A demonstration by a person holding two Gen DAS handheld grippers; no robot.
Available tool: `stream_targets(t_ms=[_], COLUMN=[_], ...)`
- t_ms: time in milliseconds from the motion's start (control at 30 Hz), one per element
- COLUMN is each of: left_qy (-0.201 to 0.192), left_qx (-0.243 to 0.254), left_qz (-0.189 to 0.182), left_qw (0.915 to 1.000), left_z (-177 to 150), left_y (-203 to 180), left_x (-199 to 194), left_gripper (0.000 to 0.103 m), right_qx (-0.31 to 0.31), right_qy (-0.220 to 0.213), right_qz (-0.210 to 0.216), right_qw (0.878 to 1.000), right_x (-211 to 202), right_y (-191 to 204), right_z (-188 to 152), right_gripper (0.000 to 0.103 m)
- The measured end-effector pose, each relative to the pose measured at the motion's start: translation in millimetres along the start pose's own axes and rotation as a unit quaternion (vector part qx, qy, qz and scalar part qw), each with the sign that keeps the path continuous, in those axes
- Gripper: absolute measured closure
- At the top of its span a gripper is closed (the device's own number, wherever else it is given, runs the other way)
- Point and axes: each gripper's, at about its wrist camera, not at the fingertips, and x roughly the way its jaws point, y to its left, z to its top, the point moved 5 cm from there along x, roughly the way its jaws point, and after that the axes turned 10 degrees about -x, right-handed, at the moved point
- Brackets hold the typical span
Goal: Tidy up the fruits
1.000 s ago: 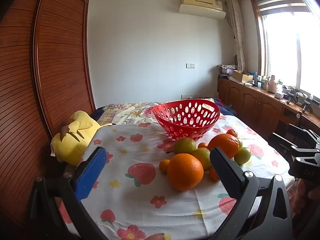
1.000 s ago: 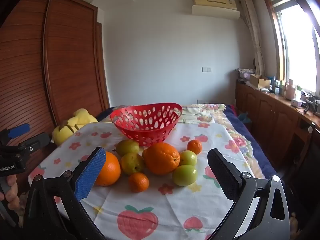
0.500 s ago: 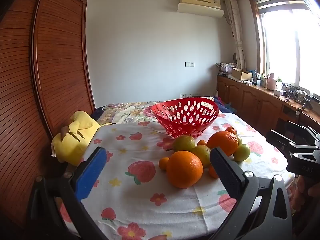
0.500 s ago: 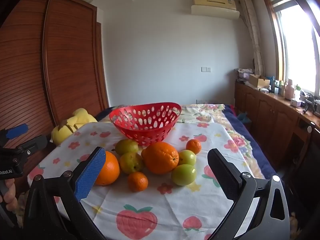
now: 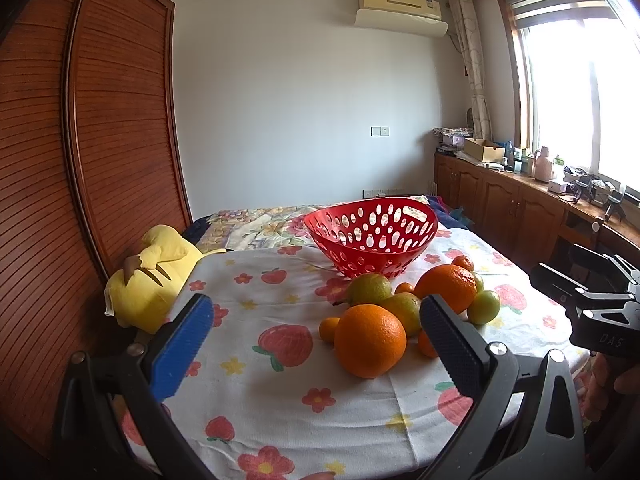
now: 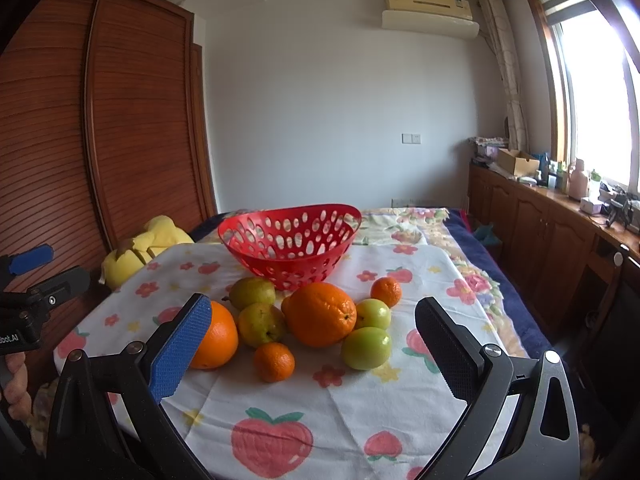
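Left wrist view: small orange (image 5: 426,345) half hidden behind the right finger pad (image 5: 448,345); another small one (image 5: 404,288) barely peeks between the pears. Plush toy (image 5: 150,280) lower part hidden by the table edge. Right wrist view: big orange (image 6: 216,338) partly covered by the blue finger pad (image 6: 180,348). Hand (image 6: 16,380) cut off at the frame edge. Sill items (image 6: 600,196) too small to tell.

White walls (image 5: 288,92) and ceiling enclose the room — an air conditioner (image 5: 402,12) is mounted high on the far wall. A slatted wooden wardrobe (image 5: 120,128) stands left; a bright window (image 5: 580,92) lights low wooden cabinets (image 5: 500,204) right.
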Motion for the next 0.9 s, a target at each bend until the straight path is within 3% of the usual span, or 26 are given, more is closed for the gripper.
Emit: stream_targets(t_ms=[900], left_qy=[0.007], left_qx=[0.003], left_qz=[-0.003], left_qw=[1.0000], left_z=[-1.9], left_y=[-1.6], left_x=[-0.6], left_gripper=[0.000], right_qx=[0.001], right_qy=[0.000], right_qz=[0.000], right_qw=[1.000], right_x=[-1.0], right_y=[0.5], right_z=[-0.9], right_gripper=[0.000])
